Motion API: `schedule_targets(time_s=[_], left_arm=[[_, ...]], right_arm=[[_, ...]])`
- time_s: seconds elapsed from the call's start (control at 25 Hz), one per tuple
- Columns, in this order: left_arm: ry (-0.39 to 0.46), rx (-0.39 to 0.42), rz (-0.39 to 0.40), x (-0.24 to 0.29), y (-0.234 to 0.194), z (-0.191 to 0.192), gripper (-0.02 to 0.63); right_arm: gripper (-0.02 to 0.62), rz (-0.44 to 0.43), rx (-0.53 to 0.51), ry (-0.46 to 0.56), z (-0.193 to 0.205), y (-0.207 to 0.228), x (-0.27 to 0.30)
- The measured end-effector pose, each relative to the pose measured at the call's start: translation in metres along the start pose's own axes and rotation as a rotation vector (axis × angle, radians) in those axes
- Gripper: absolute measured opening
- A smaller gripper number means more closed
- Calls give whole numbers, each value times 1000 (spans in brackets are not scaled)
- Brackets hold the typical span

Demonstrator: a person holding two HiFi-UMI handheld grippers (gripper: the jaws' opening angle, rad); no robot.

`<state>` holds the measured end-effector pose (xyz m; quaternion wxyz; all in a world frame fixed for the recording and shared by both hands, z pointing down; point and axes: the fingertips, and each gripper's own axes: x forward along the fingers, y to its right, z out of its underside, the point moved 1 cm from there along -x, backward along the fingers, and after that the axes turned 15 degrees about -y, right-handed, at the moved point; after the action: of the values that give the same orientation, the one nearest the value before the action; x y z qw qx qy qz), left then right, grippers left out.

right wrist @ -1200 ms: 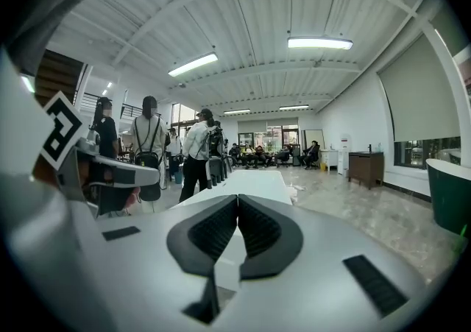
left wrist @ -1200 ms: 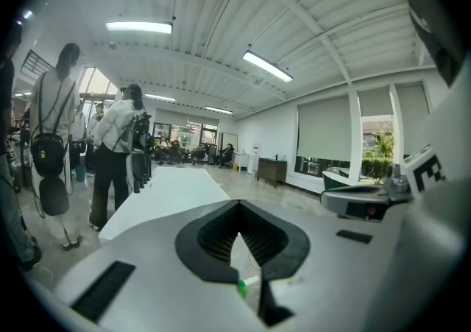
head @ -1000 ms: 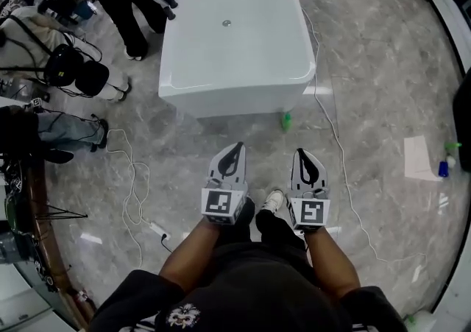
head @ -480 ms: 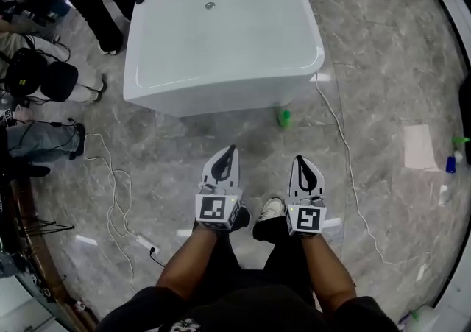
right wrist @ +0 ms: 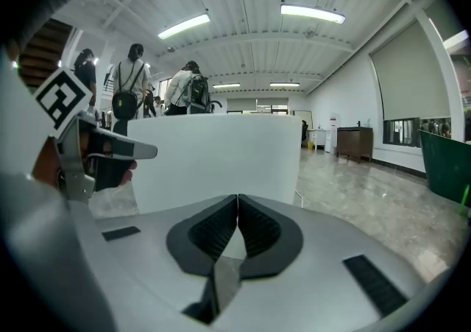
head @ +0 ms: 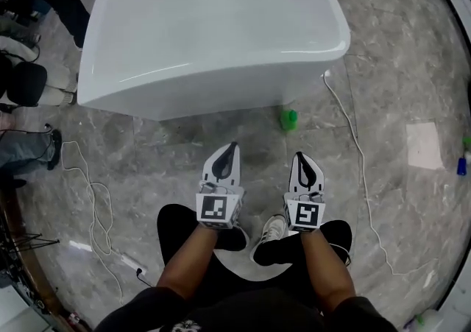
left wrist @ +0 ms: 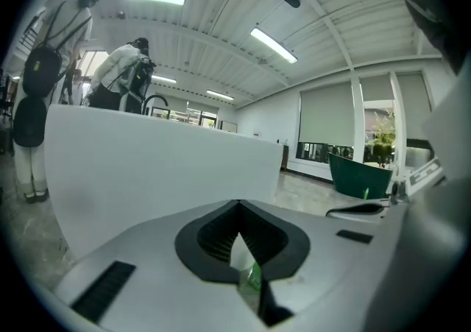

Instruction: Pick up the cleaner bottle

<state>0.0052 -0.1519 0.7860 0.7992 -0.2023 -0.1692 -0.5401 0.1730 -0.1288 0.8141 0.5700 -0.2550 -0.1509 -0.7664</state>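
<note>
The cleaner bottle is small and green and stands on the marble floor beside the near right corner of the white bathtub. Both grippers are held side by side low over the floor, pointing at the tub. My left gripper is shut and empty, left of and short of the bottle. My right gripper is also shut and empty, just short of the bottle. In the left gripper view a green sliver of the bottle shows through the gap under the jaws of the left gripper. The right gripper faces the tub wall.
A white cable runs across the floor right of the bottle. A white sheet and a blue bottle lie at the right edge. More cables and a power strip lie at the left, and people stand by the tub's far left.
Both grippers have sunk toward the floor as the person crouched. The tub and the green bottle now look larger and nearer. Both pairs of jaws stayed shut.
</note>
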Motion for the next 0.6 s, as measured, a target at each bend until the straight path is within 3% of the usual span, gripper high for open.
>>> schedule_targets(time_s=[0.2, 0.44, 0.6], left_arm=[[9, -24, -10, 45, -17, 52, 2], [32, 6, 11, 81, -21, 99, 2], [43, 11, 11, 90, -21, 107, 2]], right_arm=[[17, -1, 38, -8, 85, 3, 67], [20, -17, 9, -111, 174, 13, 139], [111, -20, 17, -140, 199, 20, 169]])
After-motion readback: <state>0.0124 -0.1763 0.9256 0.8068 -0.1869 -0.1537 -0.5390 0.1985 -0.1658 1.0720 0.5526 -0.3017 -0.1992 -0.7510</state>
